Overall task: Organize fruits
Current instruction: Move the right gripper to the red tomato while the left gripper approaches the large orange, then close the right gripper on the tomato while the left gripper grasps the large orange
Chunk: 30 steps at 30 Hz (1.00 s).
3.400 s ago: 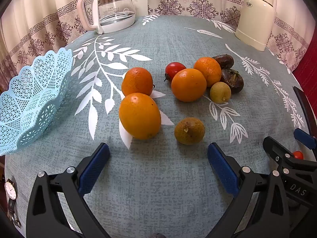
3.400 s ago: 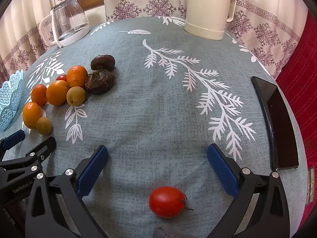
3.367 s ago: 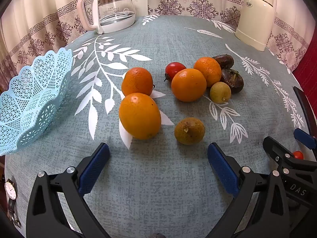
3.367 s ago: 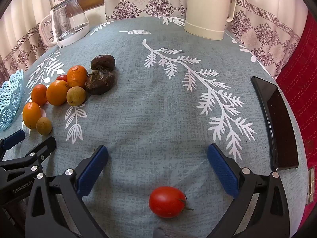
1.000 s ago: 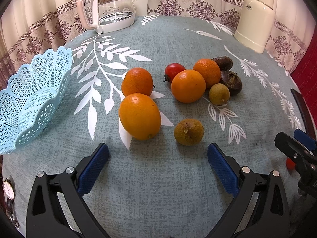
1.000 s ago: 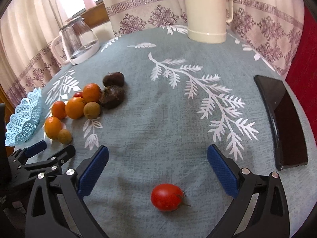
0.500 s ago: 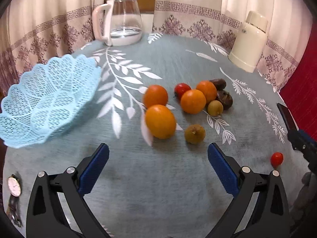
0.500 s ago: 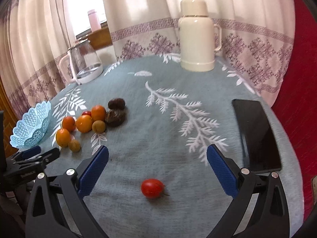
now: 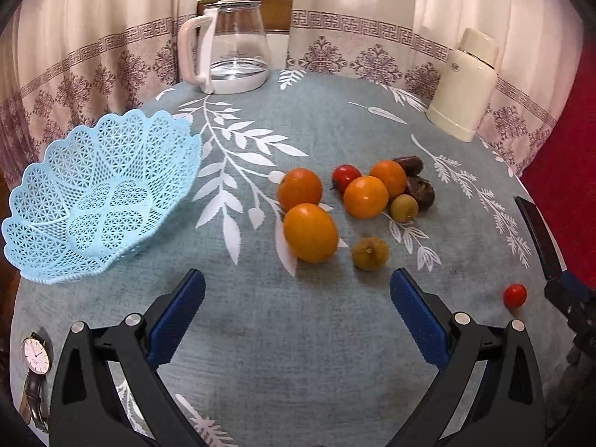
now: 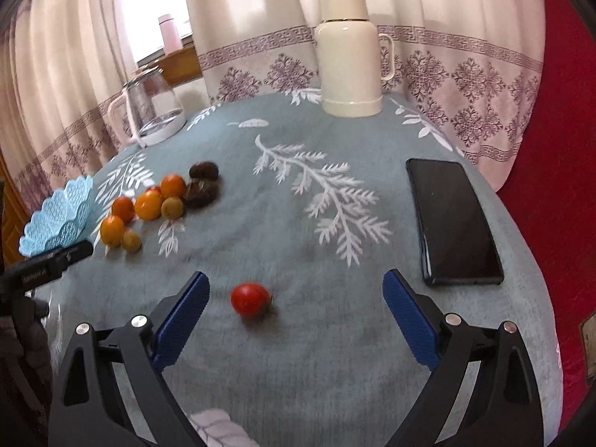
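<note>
Soft daylight glows through the curtains [image 10: 242,7]; fisheye edges bend and darken, and the right view blurs.

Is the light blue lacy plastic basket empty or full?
Empty: the light blue lacy plastic basket shows only bare lattice; all fruit lies on the tablecloth.

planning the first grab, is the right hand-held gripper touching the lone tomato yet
Apart. The right wrist view shows the lone tomato on the cloth ahead of the open right hand-held gripper, with bare cloth between it and either blue pad.

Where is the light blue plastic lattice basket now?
In the left wrist view the light blue lattice basket sits at the table's left edge, left of the oranges, with nothing inside.
</note>
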### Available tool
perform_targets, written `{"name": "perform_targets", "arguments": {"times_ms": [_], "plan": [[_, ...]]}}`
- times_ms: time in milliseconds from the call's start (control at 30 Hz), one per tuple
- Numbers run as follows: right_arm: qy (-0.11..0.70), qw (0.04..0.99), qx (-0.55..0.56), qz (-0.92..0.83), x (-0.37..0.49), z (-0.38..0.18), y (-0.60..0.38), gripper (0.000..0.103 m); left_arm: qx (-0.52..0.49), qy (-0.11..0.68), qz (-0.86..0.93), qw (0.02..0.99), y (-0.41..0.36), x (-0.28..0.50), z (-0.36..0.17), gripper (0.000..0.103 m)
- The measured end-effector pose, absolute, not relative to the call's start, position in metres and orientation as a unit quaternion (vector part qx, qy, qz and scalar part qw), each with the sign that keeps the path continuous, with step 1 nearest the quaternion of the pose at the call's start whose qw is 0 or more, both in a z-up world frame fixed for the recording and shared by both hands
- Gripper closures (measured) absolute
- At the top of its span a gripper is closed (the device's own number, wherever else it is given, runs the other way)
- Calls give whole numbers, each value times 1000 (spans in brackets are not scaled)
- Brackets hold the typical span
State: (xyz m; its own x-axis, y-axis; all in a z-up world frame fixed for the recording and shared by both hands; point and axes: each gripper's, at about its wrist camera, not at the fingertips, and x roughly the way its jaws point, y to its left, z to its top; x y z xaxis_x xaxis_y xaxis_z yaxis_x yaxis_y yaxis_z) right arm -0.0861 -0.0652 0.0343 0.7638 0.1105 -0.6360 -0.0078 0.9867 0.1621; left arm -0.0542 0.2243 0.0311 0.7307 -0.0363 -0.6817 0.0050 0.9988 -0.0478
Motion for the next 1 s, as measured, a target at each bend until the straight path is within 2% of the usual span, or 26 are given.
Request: {"name": "perform_targets", "arguments": {"times_ms": [133, 333, 667, 800, 1000], "plan": [[354, 932, 69, 45, -91, 30, -62, 15, -17, 369, -15, 929, 220, -55, 30, 2], [371, 924, 69, 65, -85, 26, -55, 37, -20, 372, -7, 928, 222, -54, 29, 2], [415, 904, 60, 86, -60, 11, -34, 63, -20, 376, -1, 927, 227, -51, 26, 2], [420, 901, 61, 85, -59, 9, -34, 65, -17, 375, -2, 927, 226, -47, 26, 4], [419, 902, 64, 85, -59, 7, -34, 65, -12, 376, -4, 926, 220, -34, 27, 12]]}}
